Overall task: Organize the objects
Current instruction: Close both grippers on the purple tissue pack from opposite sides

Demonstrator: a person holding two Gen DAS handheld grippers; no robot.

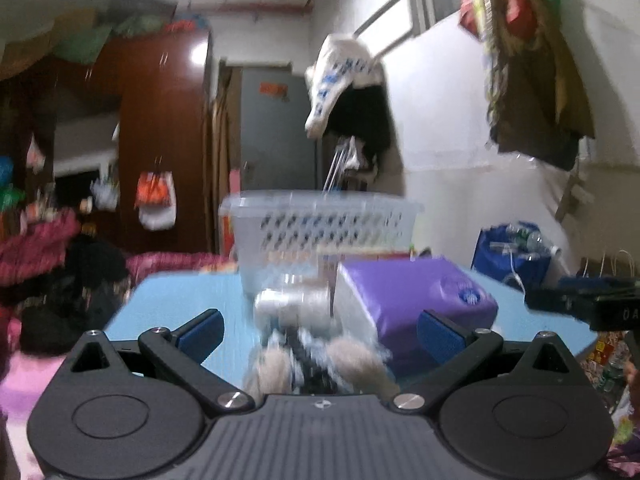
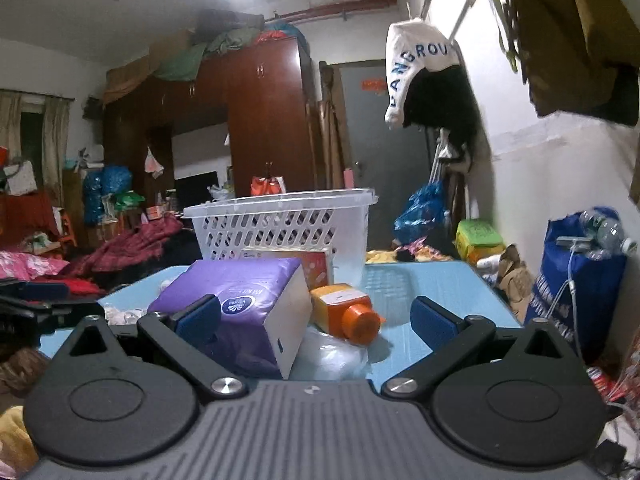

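Observation:
A white slotted basket (image 2: 280, 222) stands at the far side of the light blue table (image 2: 424, 280); it also shows in the left wrist view (image 1: 320, 224). A purple tissue pack (image 2: 236, 300) lies in front of it, also seen in the left wrist view (image 1: 416, 296). An orange bottle (image 2: 346, 312) lies on its side next to the pack. A white blurred roll (image 1: 292, 300) and a furry grey item (image 1: 316, 364) lie before my left gripper (image 1: 320, 330), which is open and empty. My right gripper (image 2: 316, 320) is open and empty, with the pack and bottle between its fingers' lines.
A clear plastic bag (image 2: 332, 354) lies near the table's front. A red box (image 2: 316, 266) stands behind the tissue pack. A blue bag of bottles (image 2: 580, 276) sits on the floor at right. Clothes hang on the right wall (image 2: 436, 80). A bed with clutter is at left.

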